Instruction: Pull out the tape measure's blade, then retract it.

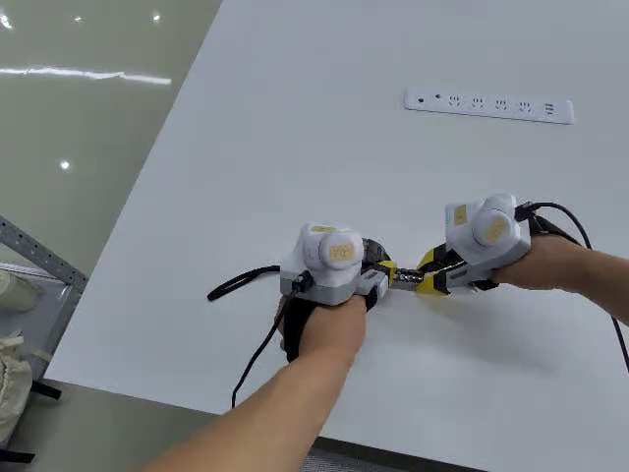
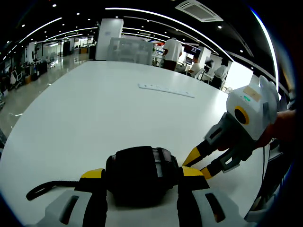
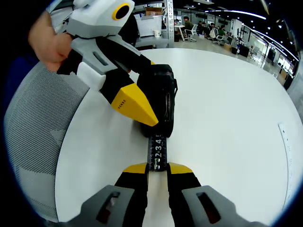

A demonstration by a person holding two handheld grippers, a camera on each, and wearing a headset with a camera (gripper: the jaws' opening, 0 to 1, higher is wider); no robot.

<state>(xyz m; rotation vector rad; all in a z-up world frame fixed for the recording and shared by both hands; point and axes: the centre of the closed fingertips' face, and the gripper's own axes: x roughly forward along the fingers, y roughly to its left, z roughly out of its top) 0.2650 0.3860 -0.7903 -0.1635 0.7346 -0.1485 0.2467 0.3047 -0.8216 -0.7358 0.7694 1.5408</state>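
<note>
You are in the first step, the pulling out, and I judge it has only begun. Your left tool (image 1: 381, 272) is closed around the black case (image 2: 141, 172), with one jaw on each side. The case seems to rest on the near part of the bench (image 1: 324, 118), well apart from the strip (image 1: 488, 105) at the far side. Your right tool (image 3: 157, 168) is pinched narrow on the blade (image 3: 157, 150), close to its end. I cannot see the hook, because the jaws cover it. Only a short piece of blade is out: in the right gripper view a few numbers show between the jaws and the mouth of the case. In the head view the two tools are near each other, with this short piece between them.

The next move, as I judge it, is to draw the right tool away from the case in a straight line along the blade. Keep it low over the bench, so the blade does not bend or twist. The left tool must hold firm, so the case does not follow. The pinch on the thin blade must also be firm, or it may slip out. For the retraction, I think it is safer to guide the blade back in the pinch than to release it far from the case, because the spring may snap it back.
</note>
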